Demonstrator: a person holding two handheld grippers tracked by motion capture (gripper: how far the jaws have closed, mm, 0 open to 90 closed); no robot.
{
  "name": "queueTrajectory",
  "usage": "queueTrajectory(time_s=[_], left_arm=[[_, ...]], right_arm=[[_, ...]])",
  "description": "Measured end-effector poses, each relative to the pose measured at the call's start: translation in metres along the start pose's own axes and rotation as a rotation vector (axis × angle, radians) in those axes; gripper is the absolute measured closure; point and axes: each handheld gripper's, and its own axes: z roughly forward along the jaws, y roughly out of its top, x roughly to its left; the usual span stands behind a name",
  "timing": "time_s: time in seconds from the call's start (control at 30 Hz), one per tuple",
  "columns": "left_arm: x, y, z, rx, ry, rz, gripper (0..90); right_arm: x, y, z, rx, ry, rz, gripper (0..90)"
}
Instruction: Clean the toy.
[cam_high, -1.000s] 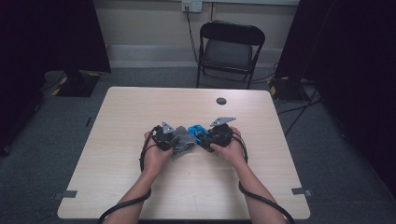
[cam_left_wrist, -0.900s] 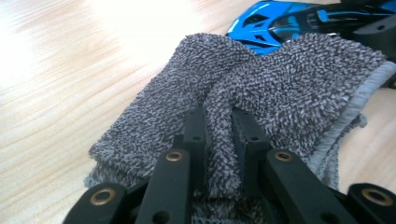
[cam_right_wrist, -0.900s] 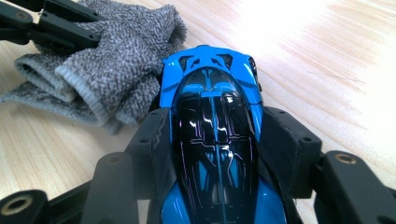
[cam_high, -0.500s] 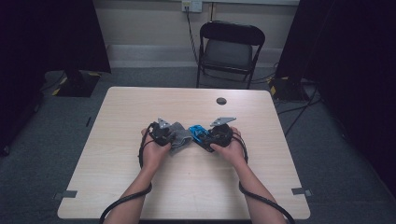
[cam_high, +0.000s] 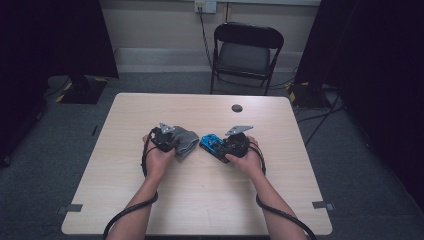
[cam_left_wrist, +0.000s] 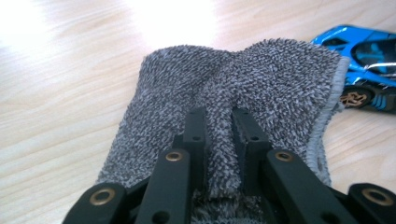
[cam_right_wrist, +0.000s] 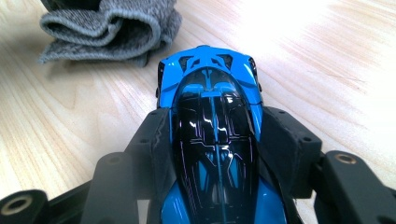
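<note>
left gripper (cam_high: 176, 141): fingers pinched tight together, forearm angled inward.
right gripper (cam_high: 216, 143): fingers half-spread, clamped, forearm angled inward.

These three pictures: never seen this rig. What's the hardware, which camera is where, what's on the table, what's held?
No robot arm here: a person holds a hand-held two-jaw tool in each hand. The high view looks down on the wooden table from above the person's side. Each of the other two cameras rides on one tool and looks along its black jaws. The left gripper is pinched shut on a fold of a grey towel. The right gripper clamps the sides of a blue toy car. Towel and car lie close together mid-table. A small dark round thing sits at the far edge.
</note>
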Motion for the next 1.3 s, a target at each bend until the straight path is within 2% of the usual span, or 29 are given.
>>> queueTrajectory(time_s=[0.2,0.3,0.4,0.47,0.63,0.73,0.8,0.9,1.0,1.13,1.3], left_arm=[[-0.001,0.003,-0.011,-0.022,-0.024,0.013,77.6],[-0.005,0.003,-0.019,-0.042,-0.050,0.034,77.6],[-0.010,0.002,-0.028,-0.072,-0.091,0.029,77.5],[-0.014,0.000,-0.034,-0.086,-0.113,0.039,77.5],[-0.029,-0.004,-0.045,-0.104,-0.163,0.097,77.5],[-0.038,-0.008,-0.049,-0.102,-0.192,0.121,77.5],[-0.045,-0.013,-0.050,-0.106,-0.222,0.118,77.5],[-0.056,-0.020,-0.051,-0.090,-0.254,0.150,77.5],[-0.066,-0.023,-0.050,-0.078,-0.279,0.165,77.5],[-0.081,-0.027,-0.049,-0.063,-0.307,0.207,77.5],[-0.098,-0.030,-0.045,-0.044,-0.344,0.231,77.5]], right_arm=[[0.000,0.000,0.000,0.003,0.002,-0.001,43.7],[0.000,0.000,0.000,0.005,0.002,-0.001,43.7],[0.000,0.000,0.000,0.005,0.002,0.000,43.6],[0.000,0.000,0.000,0.004,0.002,0.000,43.6],[-0.001,0.000,-0.001,0.007,0.007,-0.003,43.6],[-0.001,0.001,0.000,0.011,0.005,-0.002,43.6],[0.000,0.001,0.000,0.011,0.004,-0.002,43.6],[0.000,0.001,0.000,0.009,0.004,0.000,43.6],[0.000,0.001,-0.001,0.011,0.004,-0.002,43.6],[-0.001,0.000,-0.001,0.007,0.004,-0.001,43.6],[-0.001,0.000,-0.001,0.008,0.004,-0.002,43.6]])
